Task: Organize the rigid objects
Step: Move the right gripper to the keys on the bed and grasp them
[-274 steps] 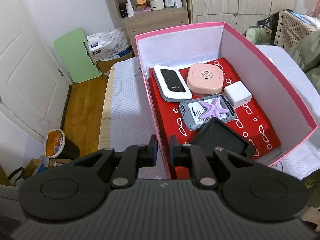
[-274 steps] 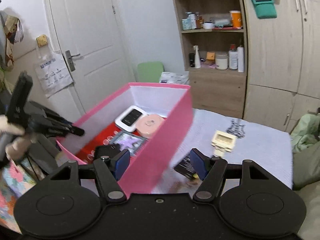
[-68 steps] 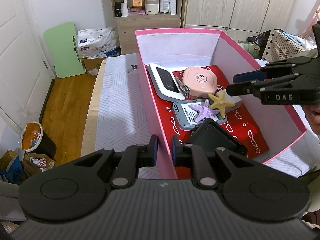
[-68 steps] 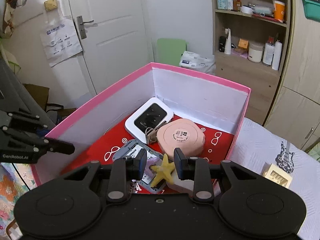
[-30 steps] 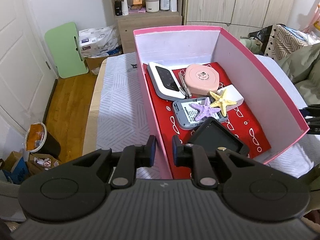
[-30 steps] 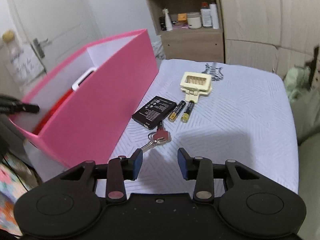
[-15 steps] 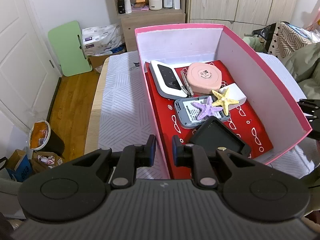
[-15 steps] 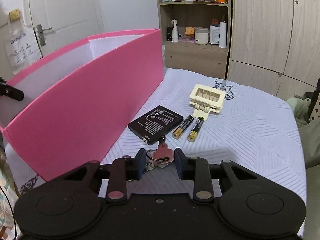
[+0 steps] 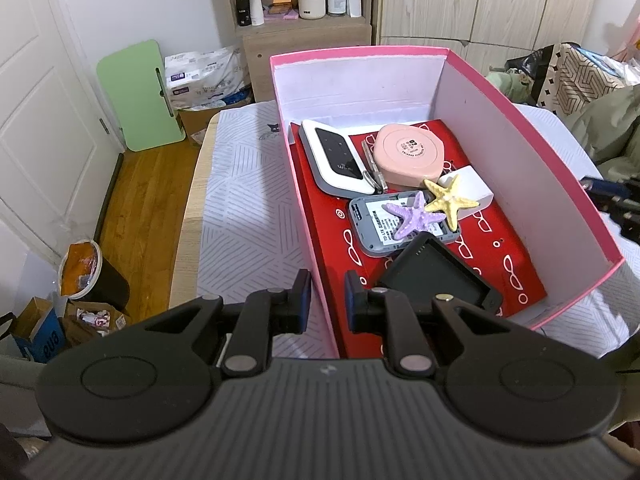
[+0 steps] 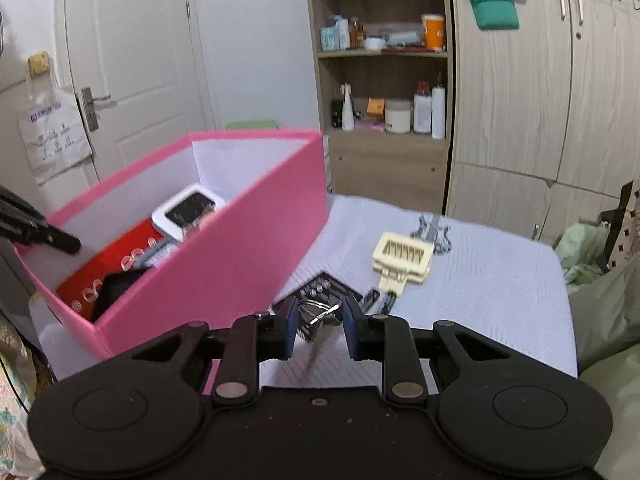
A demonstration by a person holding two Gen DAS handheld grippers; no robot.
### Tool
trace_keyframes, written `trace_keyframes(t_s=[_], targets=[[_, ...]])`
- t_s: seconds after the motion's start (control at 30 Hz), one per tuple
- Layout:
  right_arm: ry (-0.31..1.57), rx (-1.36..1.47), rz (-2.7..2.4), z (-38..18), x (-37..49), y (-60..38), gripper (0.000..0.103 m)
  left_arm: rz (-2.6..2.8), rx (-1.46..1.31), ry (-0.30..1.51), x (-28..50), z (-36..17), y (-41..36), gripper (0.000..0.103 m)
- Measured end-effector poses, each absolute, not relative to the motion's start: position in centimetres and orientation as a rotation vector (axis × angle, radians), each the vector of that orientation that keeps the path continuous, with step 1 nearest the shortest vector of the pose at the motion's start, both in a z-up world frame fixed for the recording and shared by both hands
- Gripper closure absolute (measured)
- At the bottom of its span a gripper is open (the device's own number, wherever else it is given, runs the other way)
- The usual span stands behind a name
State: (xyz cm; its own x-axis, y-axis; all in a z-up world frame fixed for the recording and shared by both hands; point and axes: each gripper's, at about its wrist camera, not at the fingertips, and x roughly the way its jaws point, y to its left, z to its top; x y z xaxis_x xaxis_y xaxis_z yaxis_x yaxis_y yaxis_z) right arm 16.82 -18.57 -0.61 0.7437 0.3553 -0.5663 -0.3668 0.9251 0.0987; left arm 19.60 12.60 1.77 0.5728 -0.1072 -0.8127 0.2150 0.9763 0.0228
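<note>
Beside the pink box [image 10: 224, 280], right claw [image 10: 320, 326] has just closed on what look like keys [image 10: 320, 318] (blurred); left claw [image 9: 325, 300] pinches its wall

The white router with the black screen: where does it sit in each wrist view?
Left wrist: white router lies at the box's far left, beside the pink round case.
Right wrist: white router shows left of centre, over the near wall.
Shared landmark: pink box.

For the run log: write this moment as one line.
left gripper: fingers clamped on pink box wall | right gripper: fingers just closed on keys | next: keys into box
</note>
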Motion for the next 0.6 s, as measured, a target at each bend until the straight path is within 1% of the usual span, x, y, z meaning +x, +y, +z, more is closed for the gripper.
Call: trace_keyframes(t_s=[0.2,0.23,0.27,0.47,0.6], targets=[[0.571,0.027,0.392,2.3,16.1,-18.8,0.076,-0.197,0.149,1.012,20.4,2.4,12.3,0.088],[0.567,0.035,0.394,2.7,16.0,-18.8,0.096,-0.199,0.153,1.024,20.5,2.5,12.3,0.088],[0.564,0.043,0.393,3.4,16.0,-18.8,0.099,-0.202,0.159,1.036,20.6,2.7,12.2,0.088],[0.536,0.048,0.426,6.5,15.8,-18.0,0.101,-0.223,0.150,1.090,21.3,3.3,12.5,0.088],[0.583,0.061,0.435,6.3,16.3,-17.7,0.101,-0.228,0.149,1.097,21.4,3.3,12.5,0.087]])
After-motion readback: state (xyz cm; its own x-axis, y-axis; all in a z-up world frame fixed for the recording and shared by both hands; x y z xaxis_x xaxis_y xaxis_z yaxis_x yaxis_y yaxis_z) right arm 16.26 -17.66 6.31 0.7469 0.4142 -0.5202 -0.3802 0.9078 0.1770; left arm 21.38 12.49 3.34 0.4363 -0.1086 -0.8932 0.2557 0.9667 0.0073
